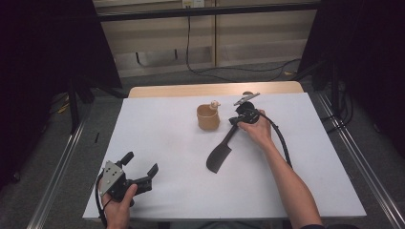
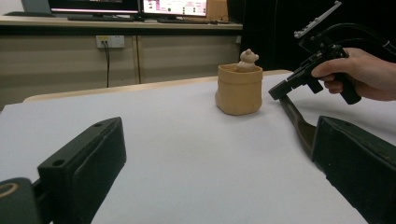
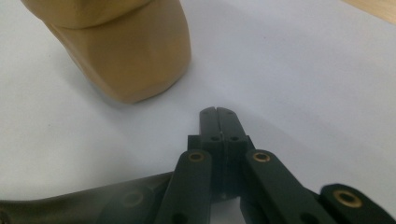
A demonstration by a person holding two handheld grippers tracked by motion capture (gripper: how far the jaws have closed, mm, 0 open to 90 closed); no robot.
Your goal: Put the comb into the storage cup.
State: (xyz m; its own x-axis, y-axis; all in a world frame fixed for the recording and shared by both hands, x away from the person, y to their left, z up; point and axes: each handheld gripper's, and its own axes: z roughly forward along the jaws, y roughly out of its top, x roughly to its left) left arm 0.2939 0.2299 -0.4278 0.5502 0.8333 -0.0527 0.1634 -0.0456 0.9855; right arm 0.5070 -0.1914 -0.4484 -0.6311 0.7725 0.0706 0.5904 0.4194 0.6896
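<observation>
A tan pot (image 1: 208, 119) (image 2: 238, 91) (image 3: 126, 51) stands on the white sheet (image 1: 162, 138), with a small bear figure (image 1: 215, 103) (image 2: 247, 59) on its rim. Just right of it, a hand holds my right gripper (image 1: 233, 121) (image 2: 275, 93) (image 3: 218, 112). Its jaws are shut flat against each other with nothing between the tips. A black spatula (image 1: 218, 157) (image 2: 299, 123) (image 3: 70, 205) lies on the sheet, its handle end running under that gripper's left side. My left gripper (image 1: 140, 163) (image 2: 215, 140) rests at the near left corner, open and holding nothing.
The wooden table edge (image 1: 215, 89) shows beyond the sheet. Metal rails (image 1: 57, 171) run along both sides, and cables (image 1: 239, 69) lie on the floor behind. A counter with monitors (image 2: 140, 7) stands at the back.
</observation>
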